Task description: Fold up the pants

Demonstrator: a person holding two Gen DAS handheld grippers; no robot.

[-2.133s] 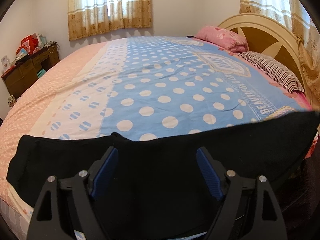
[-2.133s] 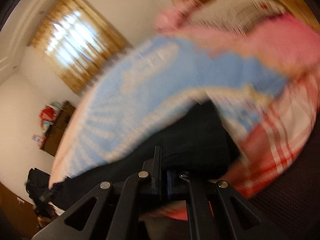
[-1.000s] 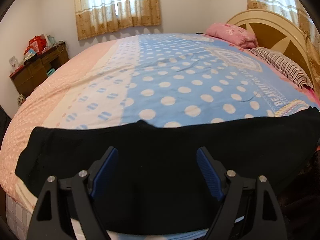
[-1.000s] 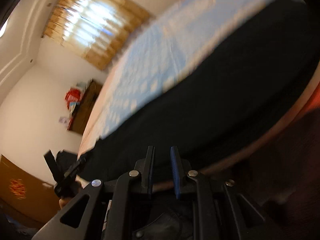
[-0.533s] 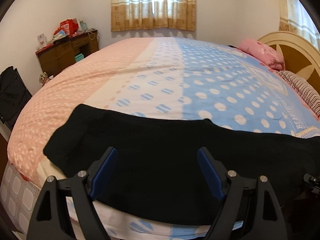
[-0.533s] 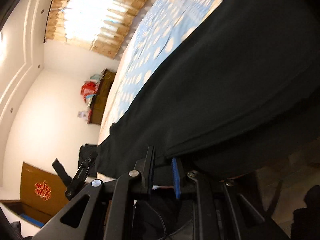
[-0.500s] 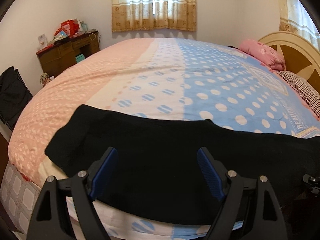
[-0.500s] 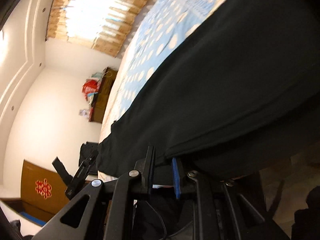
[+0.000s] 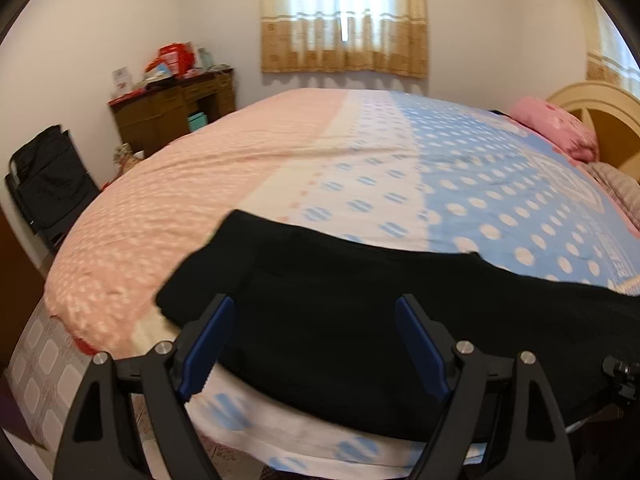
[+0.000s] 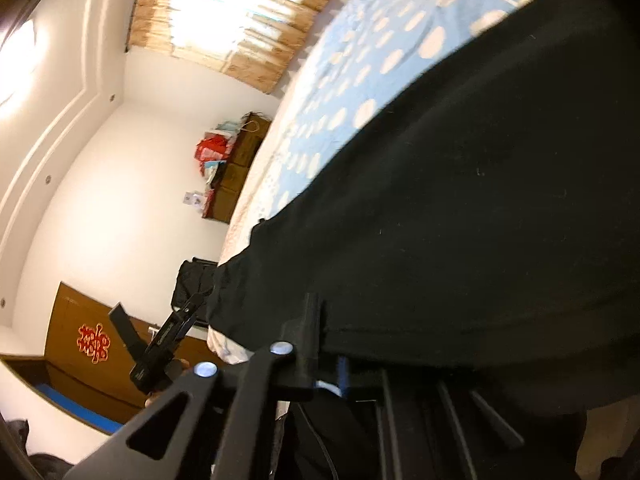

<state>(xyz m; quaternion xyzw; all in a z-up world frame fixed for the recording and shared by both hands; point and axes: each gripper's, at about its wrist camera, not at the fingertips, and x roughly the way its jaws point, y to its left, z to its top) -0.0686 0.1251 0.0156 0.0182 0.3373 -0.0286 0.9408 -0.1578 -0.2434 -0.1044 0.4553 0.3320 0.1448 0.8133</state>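
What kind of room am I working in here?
A home bedroom, most likely: a big bed with a polka-dot cover, a pink pillow by the headboard, and a cluttered wooden dresser under a curtained window.

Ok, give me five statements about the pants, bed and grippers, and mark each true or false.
1. The pants are black. True.
2. The pants hang from the desk. False: they lie along the near edge of the bed.
3. The left gripper has its jaws wide apart. True.
4. The right gripper stands wide open. False: its jaws are shut on the pants' edge.
5. The pillow is green. False: it is pink.
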